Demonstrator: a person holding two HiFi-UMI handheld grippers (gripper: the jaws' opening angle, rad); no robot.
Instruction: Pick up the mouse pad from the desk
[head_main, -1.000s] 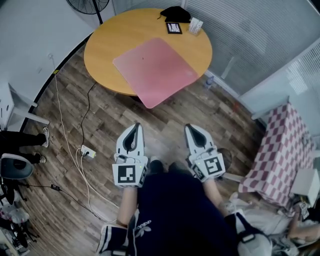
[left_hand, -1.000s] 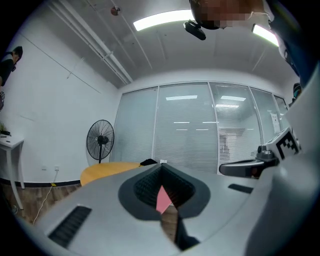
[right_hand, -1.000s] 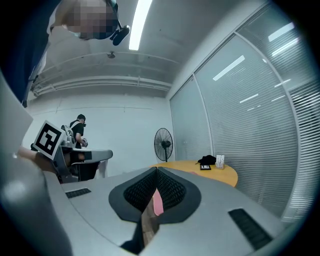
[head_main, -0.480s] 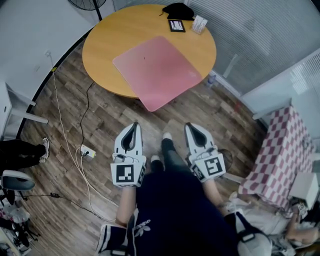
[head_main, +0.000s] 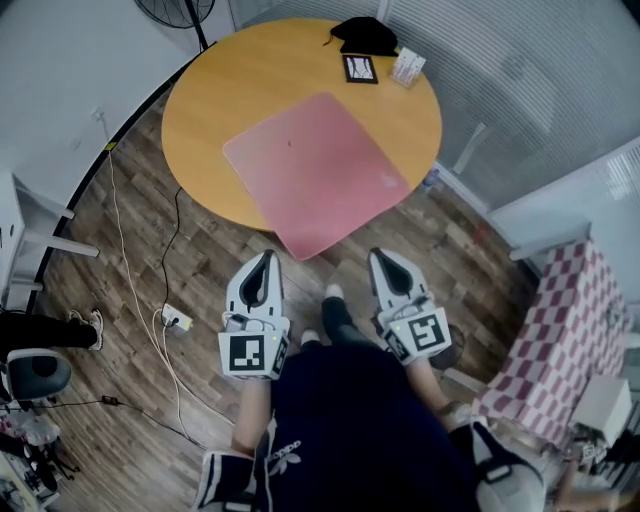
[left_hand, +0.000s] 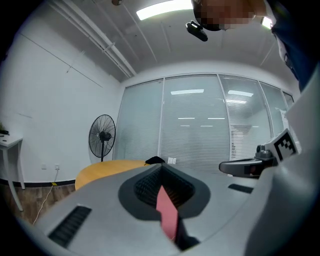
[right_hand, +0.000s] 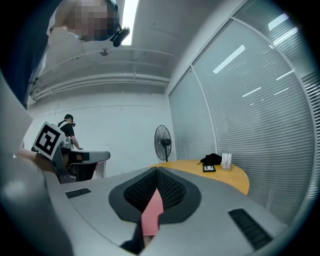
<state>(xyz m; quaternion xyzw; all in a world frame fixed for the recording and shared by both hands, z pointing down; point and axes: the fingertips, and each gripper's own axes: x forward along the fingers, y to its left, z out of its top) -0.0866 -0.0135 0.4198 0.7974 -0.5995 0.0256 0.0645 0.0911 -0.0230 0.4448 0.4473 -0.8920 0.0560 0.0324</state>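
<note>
The pink mouse pad (head_main: 315, 170) lies flat on the round wooden desk (head_main: 230, 90), its near corner hanging over the desk's front edge. My left gripper (head_main: 264, 257) and right gripper (head_main: 382, 255) are held side by side above the floor, short of the desk and pointing at it. Both have their jaws shut with nothing in them. In the left gripper view the mouse pad (left_hand: 167, 210) shows as a pink sliver through the slot behind the closed tips (left_hand: 161, 167). The right gripper view has the same pink sliver (right_hand: 151, 212) behind its tips (right_hand: 156, 170).
At the desk's far side lie a black pouch (head_main: 365, 32), a small dark frame (head_main: 359, 68) and a white card stand (head_main: 407, 66). A fan (head_main: 180, 10) stands far left. A power strip (head_main: 176, 303) with cables lies on the floor. A checkered cloth (head_main: 560, 340) is at the right.
The desk and mouse pad have come nearer in the head view as the person stepped forward. Both grippers moved toward the desk together, still shut.
</note>
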